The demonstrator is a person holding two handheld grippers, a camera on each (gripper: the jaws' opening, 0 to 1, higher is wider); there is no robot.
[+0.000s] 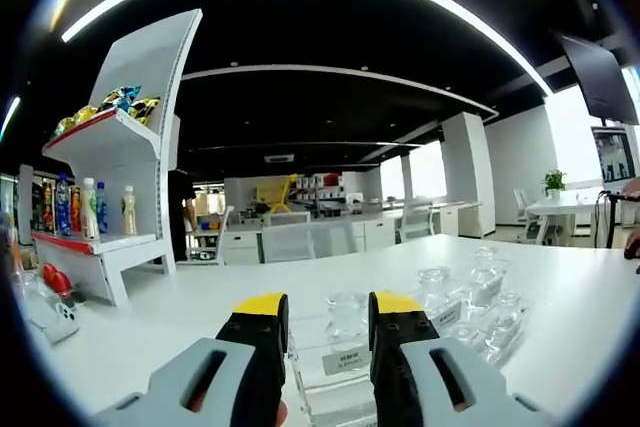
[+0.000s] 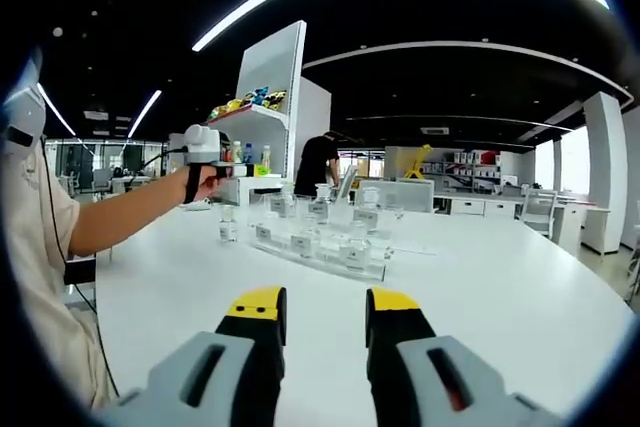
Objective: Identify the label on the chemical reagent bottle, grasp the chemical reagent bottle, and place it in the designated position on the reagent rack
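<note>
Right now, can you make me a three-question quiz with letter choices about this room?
1. Where do the clear bottles stand?
A) on the white table
B) on the floor
C) on a chair

2. What colour are the right gripper tips?
A) red
B) yellow
C) green

3. How are the left gripper jaws?
A) open, holding nothing
C) shut on a cup
B) shut on a snack bag

Answers: 1 A, the bottles sit in a clear rack on the white table. 2 B, yellow caps top the black jaws. 3 A, a gap shows between them.
</note>
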